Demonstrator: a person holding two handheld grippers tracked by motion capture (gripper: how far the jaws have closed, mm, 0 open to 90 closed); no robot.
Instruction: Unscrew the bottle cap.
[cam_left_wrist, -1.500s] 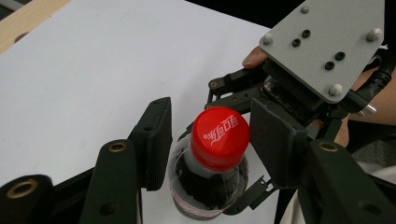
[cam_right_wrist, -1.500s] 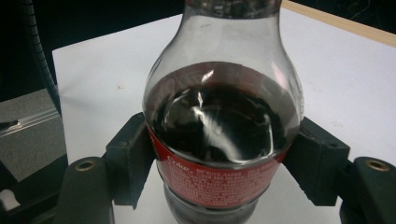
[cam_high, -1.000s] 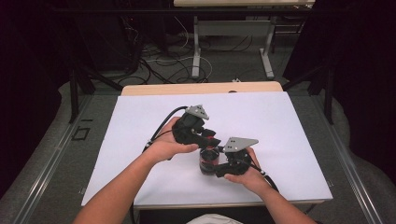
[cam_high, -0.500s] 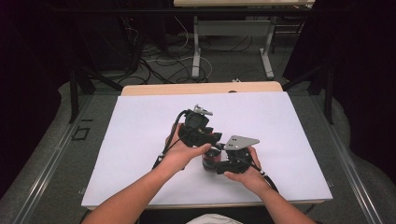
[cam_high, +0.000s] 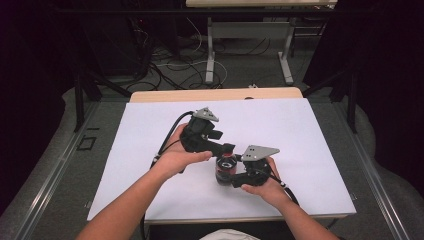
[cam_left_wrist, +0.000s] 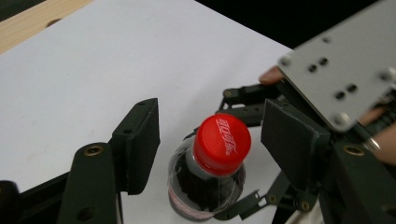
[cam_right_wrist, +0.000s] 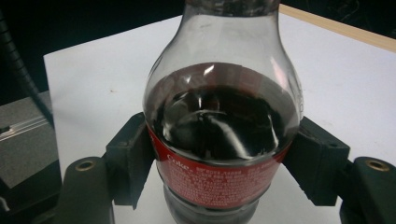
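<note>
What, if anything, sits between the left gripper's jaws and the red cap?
Nothing visible. The left gripper has just opened its jaws; they straddle the red cap with bare gaps either side. The right gripper clamps the bottle lower down.

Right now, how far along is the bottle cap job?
Done: the right tool is clamped on the cola bottle, holding it upright on the white table. In hand: the left tool straddles the red cap, jaws just opened, pads clear of it. Left: the cap is on the neck, so gripping and unscrewing it probably remain.

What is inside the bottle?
The bottle holds a dark drink that fills it up to its rounded shoulder; the neck above is clear. Lower down, the red label covers the drink, and the bottom is hidden.
</note>
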